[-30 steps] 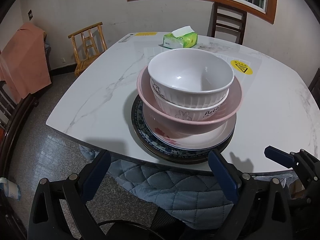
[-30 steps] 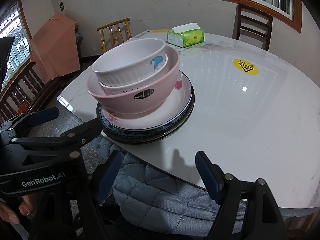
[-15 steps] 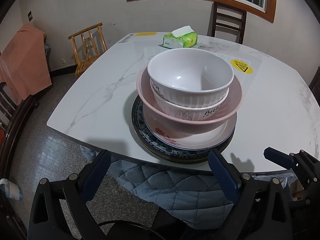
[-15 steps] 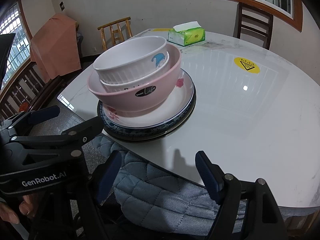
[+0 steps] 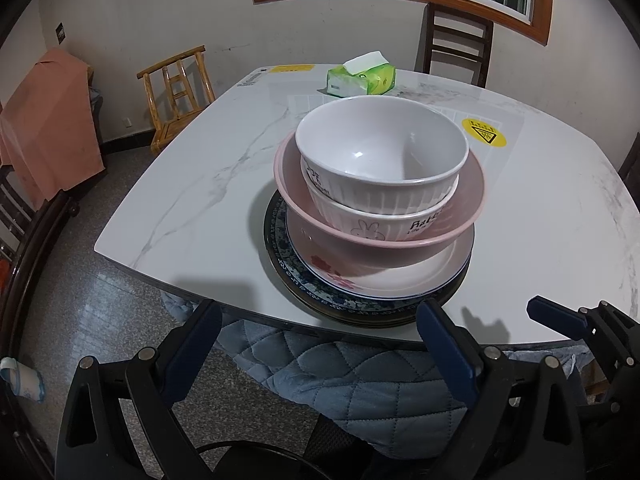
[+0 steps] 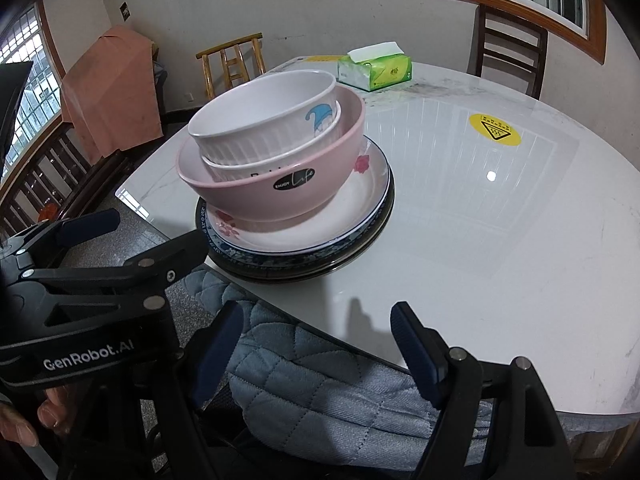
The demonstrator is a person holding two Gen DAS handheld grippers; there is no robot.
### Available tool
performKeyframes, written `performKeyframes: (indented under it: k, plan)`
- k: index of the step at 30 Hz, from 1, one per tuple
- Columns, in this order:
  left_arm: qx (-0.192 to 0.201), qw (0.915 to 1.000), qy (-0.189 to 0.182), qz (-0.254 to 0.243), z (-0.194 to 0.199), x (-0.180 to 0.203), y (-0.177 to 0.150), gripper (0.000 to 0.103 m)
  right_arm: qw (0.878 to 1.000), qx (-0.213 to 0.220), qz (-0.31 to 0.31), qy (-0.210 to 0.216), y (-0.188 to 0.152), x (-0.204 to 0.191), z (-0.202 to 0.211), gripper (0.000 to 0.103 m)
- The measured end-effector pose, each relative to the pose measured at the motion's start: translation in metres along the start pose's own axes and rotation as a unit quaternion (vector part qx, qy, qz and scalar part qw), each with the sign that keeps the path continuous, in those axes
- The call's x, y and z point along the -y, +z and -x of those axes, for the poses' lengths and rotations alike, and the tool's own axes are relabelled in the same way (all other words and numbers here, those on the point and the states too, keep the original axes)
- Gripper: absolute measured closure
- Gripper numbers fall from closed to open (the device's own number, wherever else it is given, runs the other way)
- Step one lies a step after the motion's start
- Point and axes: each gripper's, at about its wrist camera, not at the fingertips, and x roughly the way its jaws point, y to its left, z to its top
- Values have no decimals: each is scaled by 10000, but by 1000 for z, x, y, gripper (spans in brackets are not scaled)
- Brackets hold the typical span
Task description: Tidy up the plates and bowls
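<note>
White marble carries the whole pile: on the desk [image 5: 208,184] sits one tower just ahead of both tools, a white ribbed bowl [image 5: 380,152] nested in a second white bowl [image 5: 372,220], inside a pink bowl [image 6: 280,184], on a floral plate [image 5: 380,276] over a blue-patterned plate [image 5: 288,268]. The stack looks done or untouched, which one can't be told. The left hand-held gripper [image 5: 316,336] hangs short of the near desk edge, fingers spread wide, holding nothing. The right hand-held gripper [image 6: 316,332] likewise gapes, empty, beside it. Any next grab likely means reaching forward to the top bowl's rim.
</note>
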Motion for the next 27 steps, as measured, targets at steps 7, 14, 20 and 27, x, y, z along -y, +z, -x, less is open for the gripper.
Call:
performKeyframes:
  k: [7, 14, 20, 27]
  plan:
    - [-17, 10000, -4, -22, -1, 0, 1, 6, 10000, -1, 16, -3, 0, 0, 0, 25]
    - [-19, 10000, 1, -32, -2, 0, 0, 6, 10000, 9, 76, -10, 2, -4, -1, 25]
    - [-31, 9999, -44, -86, -4, 2, -1, 6, 10000, 8, 74, -10, 3, -2, 0, 25]
    - [-78, 9999, -48, -70, -6, 1, -2, 6, 10000, 5, 72, -9, 3, -2, 0, 25]
